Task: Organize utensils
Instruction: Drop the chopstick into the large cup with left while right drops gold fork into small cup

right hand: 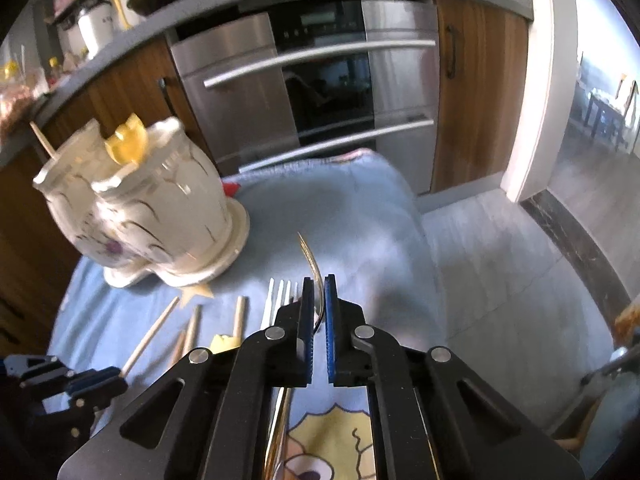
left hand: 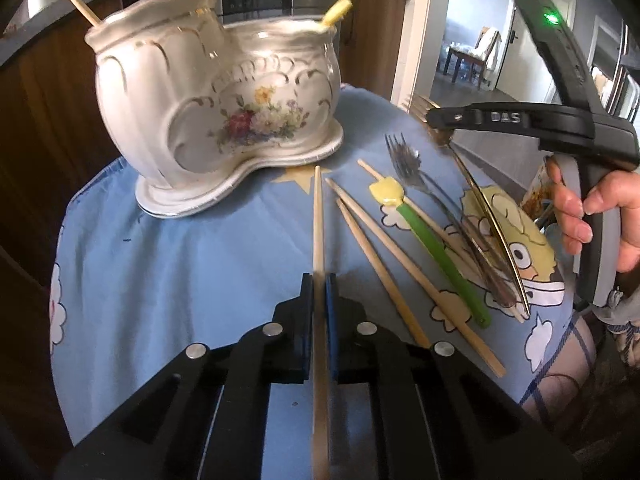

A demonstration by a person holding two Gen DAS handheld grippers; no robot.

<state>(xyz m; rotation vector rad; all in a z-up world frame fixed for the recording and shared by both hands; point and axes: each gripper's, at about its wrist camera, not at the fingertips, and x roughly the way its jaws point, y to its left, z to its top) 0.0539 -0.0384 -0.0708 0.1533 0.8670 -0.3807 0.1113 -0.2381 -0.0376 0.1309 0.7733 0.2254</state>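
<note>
Left gripper (left hand: 319, 280) points steeply down in front of the white floral two-chamber ceramic holder (left hand: 216, 96), jaws clamped on a pale wooden chopstick (left hand: 318, 216) whose tip lies near the holder's base. Right gripper (right hand: 319, 292), held by a hand (left hand: 592, 216) right of the holder, is closed on a gold-coloured metal utensil (right hand: 310, 264), lifted at a slant. Holder's taller chamber contains one wooden stick (left hand: 80, 4); lower chamber contains a yellow-tipped utensil (left hand: 338, 10)
</note>
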